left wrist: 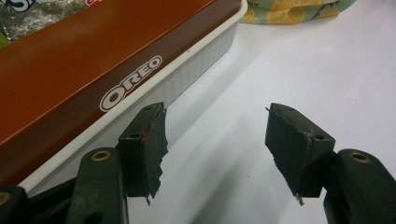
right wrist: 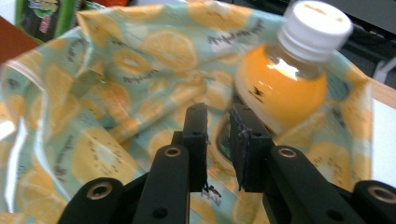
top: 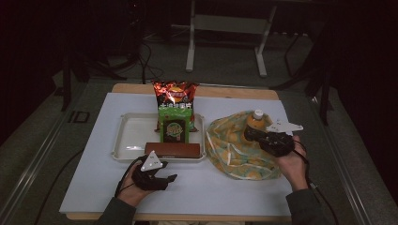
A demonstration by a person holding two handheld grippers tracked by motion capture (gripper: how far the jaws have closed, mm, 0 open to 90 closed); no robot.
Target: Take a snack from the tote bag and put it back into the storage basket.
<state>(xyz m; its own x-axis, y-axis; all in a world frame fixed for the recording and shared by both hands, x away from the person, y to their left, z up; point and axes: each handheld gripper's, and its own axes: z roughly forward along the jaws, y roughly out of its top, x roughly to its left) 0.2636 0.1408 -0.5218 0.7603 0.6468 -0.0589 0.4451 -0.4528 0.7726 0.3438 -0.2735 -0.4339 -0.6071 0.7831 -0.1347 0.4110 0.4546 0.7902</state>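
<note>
**One bottle in the bag, three snacks left on the tray**

I judged the job to be packing the snacks into the lemon-print bag [top: 237, 143], and it looked about a quarter done. The orange juice bottle [top: 256, 123] already stood upright inside the bag's open mouth, on the right side of the counter [top: 94, 187], its white cap clear of the fabric.

My right hand-held gripper [top: 251, 135] sat at the bag's near-right edge, just beside the bottle. In the right gripper view its jaws were nearly together, with only a thin gap, and the printed cloth [right wrist: 140, 70] lay behind them; I could not tell whether they pinched a fold of the bag or had simply come off the bottle [right wrist: 280, 88].

My left hand-held gripper [top: 164, 180] rested low on the counter, near the front of the white tray [top: 124, 140]. Its jaws stood wide apart and held nothing, pointing along the tray's near rim [left wrist: 196, 60].

Left to do, as I read it: the brown Oreo box [top: 172, 150] lay flat across the tray's near edge, the green snack packet [top: 174, 124] stood behind it, and the red crisp bag [top: 176, 93] stood at the far edge. None of the three had been lifted. The Oreo box [left wrist: 84, 60] was closest to the open jaws, so I took it as the likely next pick.
</note>
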